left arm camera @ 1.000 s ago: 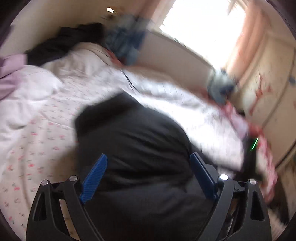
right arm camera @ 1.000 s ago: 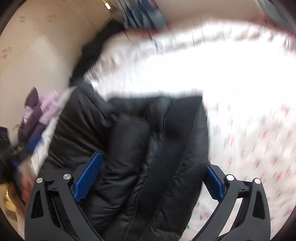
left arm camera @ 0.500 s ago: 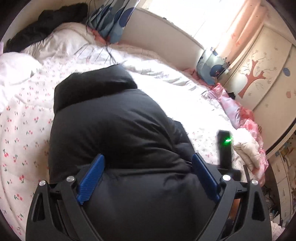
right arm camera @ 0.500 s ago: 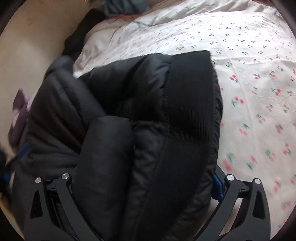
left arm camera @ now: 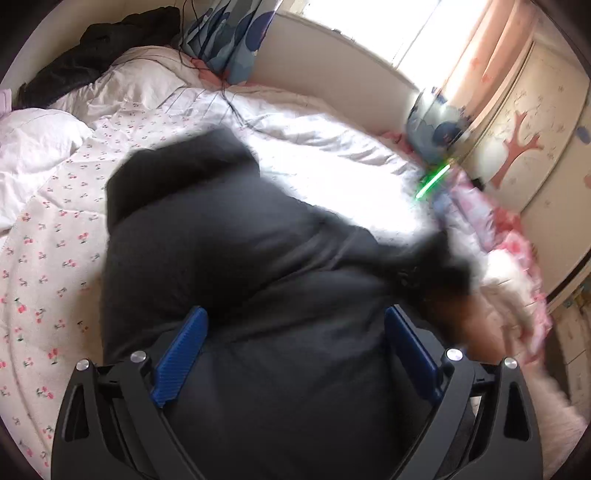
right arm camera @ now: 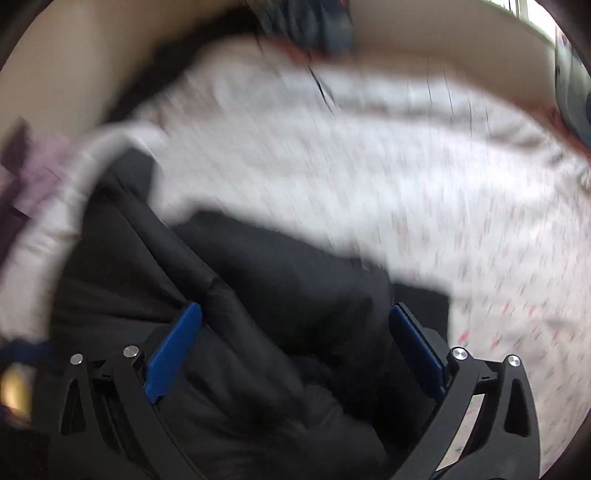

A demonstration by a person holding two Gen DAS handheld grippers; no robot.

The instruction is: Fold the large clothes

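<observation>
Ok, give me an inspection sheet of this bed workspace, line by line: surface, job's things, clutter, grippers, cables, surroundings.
Surface: bed with a white cherry-print sheet, rumpled toward the far end.
Job's things: black puffer jacket bundled in the middle of the bed.
Clutter: dark garment at the far corner; white pillow; pink bedding at the right edge.
Grippers: left gripper open, jaws just opening, jacket between them but pads apart from it; right gripper open over the jacket, view blurred.
Cables: thin dark cable trailing across the far bedding.
Surroundings: blue patterned curtain, bright window, cabinet with tree decal.
</observation>
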